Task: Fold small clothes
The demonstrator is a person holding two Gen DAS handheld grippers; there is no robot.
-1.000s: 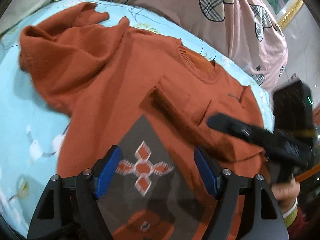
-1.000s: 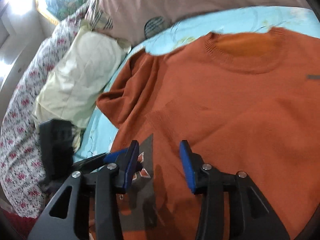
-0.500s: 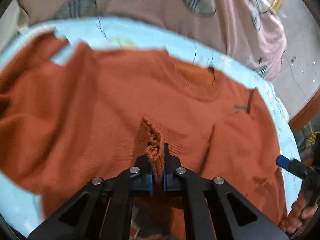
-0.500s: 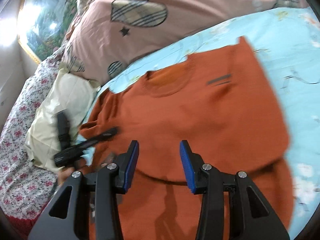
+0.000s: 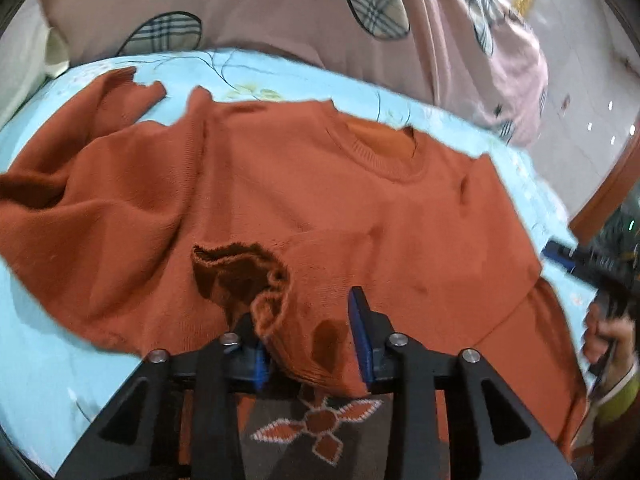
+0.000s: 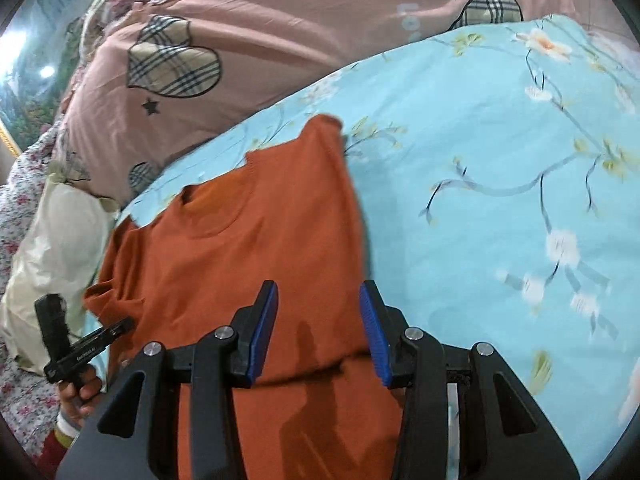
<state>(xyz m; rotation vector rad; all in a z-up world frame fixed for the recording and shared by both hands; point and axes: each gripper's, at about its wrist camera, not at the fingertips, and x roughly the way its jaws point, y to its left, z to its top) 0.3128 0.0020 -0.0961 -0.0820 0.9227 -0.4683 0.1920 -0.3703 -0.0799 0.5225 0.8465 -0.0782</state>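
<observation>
An orange knit sweater [image 5: 320,200] lies on the light blue floral bedsheet [image 5: 48,360], collar toward the pillows. One sleeve is folded across the chest, its ribbed cuff [image 5: 240,272] lying loose between the fingers of my left gripper [image 5: 310,336], which is open. A grey patch with an orange cross pattern [image 5: 316,432] shows under the left gripper. In the right wrist view the sweater [image 6: 248,248] has a folded right edge. My right gripper [image 6: 318,332] is open and empty above its lower right part.
A pink quilt with plaid hearts and stars [image 5: 280,12] lies behind the sweater. A cream pillow [image 6: 52,248] and a floral cover [image 6: 24,184] sit at the left. The sheet [image 6: 500,200] stretches right of the sweater. The other gripper shows at each view's edge [image 5: 592,268] [image 6: 76,348].
My left gripper was shut on the sleeve cuff half a second ago and has opened, letting the cuff drop onto the chest. My right gripper stayed open and moved toward the sweater's right edge.
</observation>
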